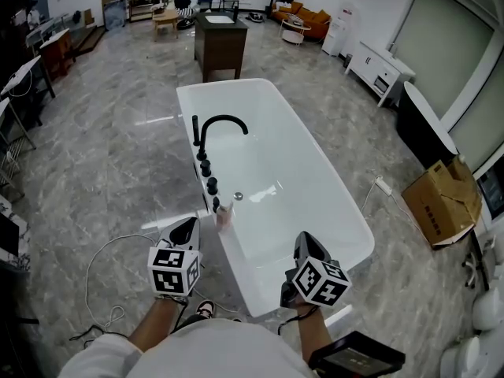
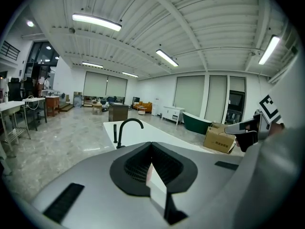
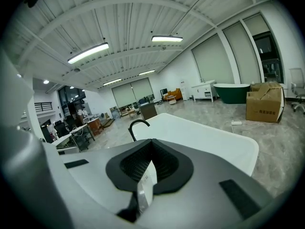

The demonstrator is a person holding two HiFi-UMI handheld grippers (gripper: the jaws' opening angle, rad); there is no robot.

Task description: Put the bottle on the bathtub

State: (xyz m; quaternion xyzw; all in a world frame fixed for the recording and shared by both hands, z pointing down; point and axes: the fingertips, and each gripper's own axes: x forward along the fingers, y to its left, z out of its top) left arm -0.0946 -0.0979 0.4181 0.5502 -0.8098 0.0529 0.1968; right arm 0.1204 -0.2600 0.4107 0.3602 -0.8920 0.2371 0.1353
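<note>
1. Your path over the bathtub (image 1: 307,203) basin is open.
2. The black faucet (image 1: 202,138) and its knobs (image 1: 211,184) crowd the left rim ahead of you.
3. A cable (image 1: 88,274) loops on the floor at your left.

Head cam steep down on bathtub (image 1: 272,176), gripper cams low, level, share faucet (image 2: 119,135)

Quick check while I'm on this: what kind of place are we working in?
Most likely a bathroom-fixtures showroom. A freestanding white bathtub with a black faucet stands out in an open hall. A second, dark green tub sits farther off, and a vanity cabinet stands alone beyond.
</note>
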